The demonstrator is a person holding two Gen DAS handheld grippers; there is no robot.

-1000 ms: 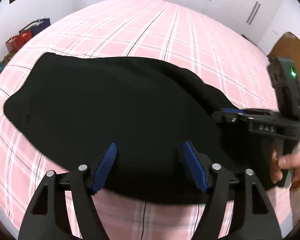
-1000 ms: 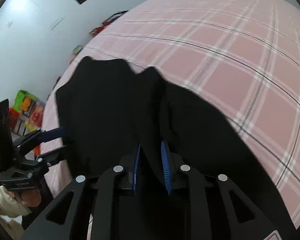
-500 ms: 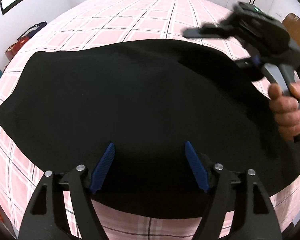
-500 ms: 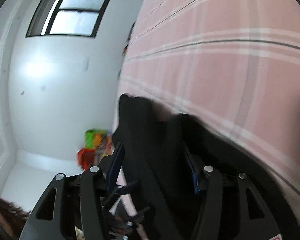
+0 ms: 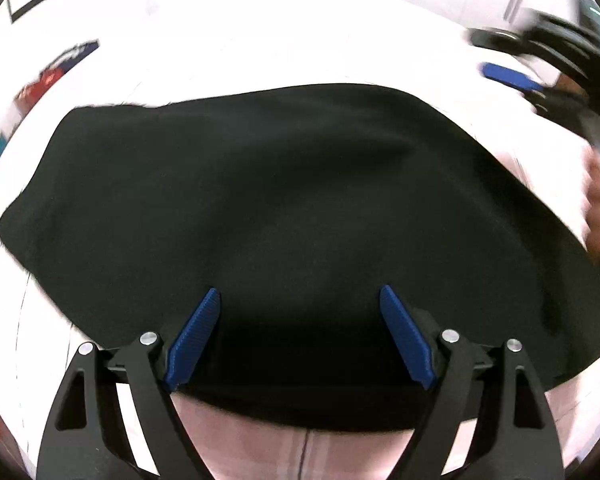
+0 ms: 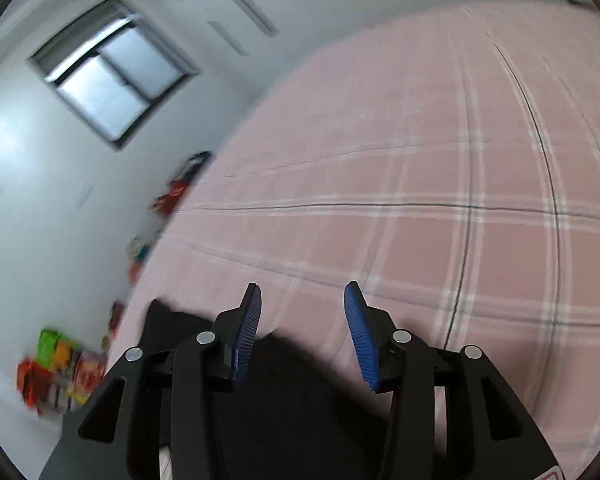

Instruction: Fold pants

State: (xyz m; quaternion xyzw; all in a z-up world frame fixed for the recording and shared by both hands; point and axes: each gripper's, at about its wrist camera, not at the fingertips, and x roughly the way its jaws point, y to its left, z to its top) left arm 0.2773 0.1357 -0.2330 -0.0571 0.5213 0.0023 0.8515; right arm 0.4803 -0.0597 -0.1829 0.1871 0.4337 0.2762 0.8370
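Both grippers gape with nothing held: your left gripper (image 5: 300, 300) hovers over the black pants (image 5: 292, 208), your right gripper (image 6: 302, 300) points at the pink bed (image 6: 440, 184). Pinch only one layer next and the fold could slide crooked.

pink plaid bedspread (image 6: 440, 168), window (image 6: 112, 72), colourful boxes (image 6: 56, 368)

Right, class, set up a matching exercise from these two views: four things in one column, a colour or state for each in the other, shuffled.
Things:
1. pants
2. bedsheet
3. left tongs
4. window

Descriptions:
A. pink with a checked pattern
B. open, empty, above black cloth
C. black, spread flat
D. set in the white wall

Pairs: 1-C, 2-A, 3-B, 4-D
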